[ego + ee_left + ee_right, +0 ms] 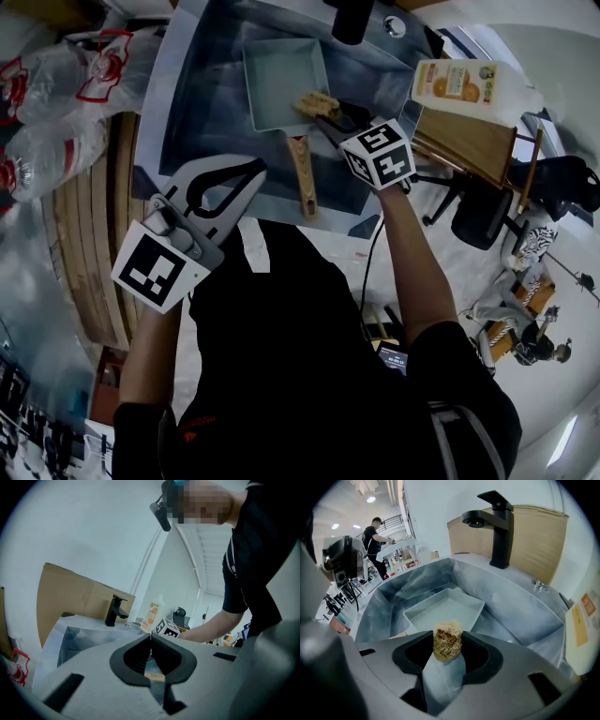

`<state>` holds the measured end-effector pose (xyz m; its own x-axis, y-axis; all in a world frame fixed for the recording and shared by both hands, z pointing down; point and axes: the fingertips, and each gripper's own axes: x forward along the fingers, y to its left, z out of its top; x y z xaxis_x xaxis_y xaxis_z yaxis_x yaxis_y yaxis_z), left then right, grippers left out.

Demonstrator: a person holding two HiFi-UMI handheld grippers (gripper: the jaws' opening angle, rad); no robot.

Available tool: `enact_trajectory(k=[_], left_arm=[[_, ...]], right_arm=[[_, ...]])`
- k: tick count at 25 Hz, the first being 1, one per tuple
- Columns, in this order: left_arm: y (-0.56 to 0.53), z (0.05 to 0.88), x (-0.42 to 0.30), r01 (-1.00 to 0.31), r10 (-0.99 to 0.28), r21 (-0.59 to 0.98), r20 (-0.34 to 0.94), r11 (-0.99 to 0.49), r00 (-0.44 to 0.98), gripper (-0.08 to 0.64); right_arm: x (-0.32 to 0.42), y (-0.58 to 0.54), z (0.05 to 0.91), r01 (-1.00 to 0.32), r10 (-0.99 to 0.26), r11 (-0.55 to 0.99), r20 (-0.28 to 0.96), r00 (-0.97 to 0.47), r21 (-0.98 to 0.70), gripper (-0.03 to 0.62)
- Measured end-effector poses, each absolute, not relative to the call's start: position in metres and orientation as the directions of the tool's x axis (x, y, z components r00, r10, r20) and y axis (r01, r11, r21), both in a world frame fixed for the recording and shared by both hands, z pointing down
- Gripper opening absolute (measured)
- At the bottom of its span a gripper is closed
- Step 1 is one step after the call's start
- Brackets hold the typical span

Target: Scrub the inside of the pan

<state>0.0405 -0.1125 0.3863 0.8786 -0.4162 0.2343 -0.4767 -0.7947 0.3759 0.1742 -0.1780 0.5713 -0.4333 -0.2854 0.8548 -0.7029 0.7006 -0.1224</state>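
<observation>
Fibrous, perhaps loofah scrubber (447,641); square grey pan (440,609)

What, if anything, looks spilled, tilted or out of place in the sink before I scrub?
Nothing stands out. The pan lies flat in the sink, no spill visible. The right gripper is shut on the scrubber; the left gripper is shut and empty.

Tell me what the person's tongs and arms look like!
The left tongs and right tongs are both light grey with black lining inside the jaws. Each has a white cube printed with black square markers. The person wears a black short-sleeved shirt.
</observation>
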Motion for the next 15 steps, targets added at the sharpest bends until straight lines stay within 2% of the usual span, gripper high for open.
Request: enact_trajectory(k=[15], left_arm=[[-0.113, 0.352, 0.026, -0.496, -0.429, 0.309, 0.261, -0.811, 0.865, 0.025]], right_arm=[[0.168, -0.188, 0.543, -0.744, -0.363, 0.656, 0.810, -0.460, -0.128, 0.186]])
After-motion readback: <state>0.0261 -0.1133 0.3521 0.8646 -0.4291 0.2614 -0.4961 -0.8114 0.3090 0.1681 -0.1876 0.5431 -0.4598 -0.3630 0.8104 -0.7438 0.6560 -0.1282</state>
